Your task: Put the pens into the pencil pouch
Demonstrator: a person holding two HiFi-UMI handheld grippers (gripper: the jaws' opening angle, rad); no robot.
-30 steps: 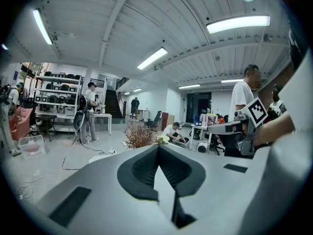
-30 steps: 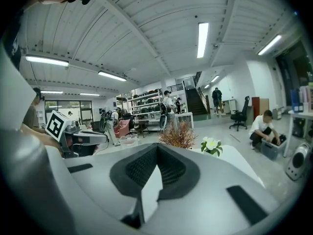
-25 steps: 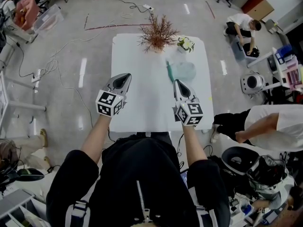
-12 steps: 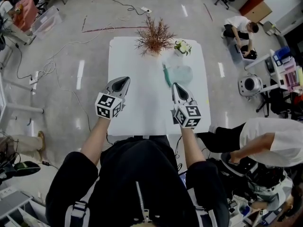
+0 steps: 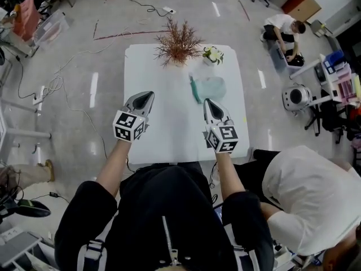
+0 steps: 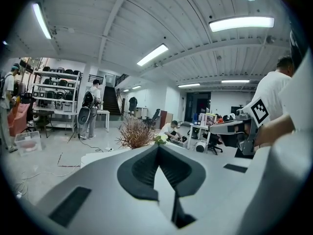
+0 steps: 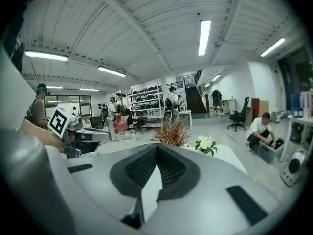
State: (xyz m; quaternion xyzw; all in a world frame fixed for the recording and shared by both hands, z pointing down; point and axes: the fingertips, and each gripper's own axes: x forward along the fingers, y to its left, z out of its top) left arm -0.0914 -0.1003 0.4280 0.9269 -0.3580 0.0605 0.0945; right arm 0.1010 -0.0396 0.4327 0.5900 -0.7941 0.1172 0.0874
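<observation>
Hovering side by side over the near half of the table (image 5: 163, 134). Left gripper (image 6: 157, 146): jaws clenched together, nothing between them. Right gripper (image 7: 157, 147): likewise clamped shut and empty.

Both point toward the far edge. I read this as a neutral pose, with neither committed to a grab.

Pencil pouch (image 5: 213, 87): translucent teal, lying flat just beyond the right gripper's tip, probably set within that hand's reach. A darker teal strip (image 5: 194, 90) runs along its left edge; pen or pouch trim, cannot tell.

Count: two grippers, one pouch, one dried plant (image 5: 177, 38), one pot of white flowers (image 5: 212, 53), no loose pens on the tabletop. That would fit pens already inside the pouch, or pens out of view.
</observation>
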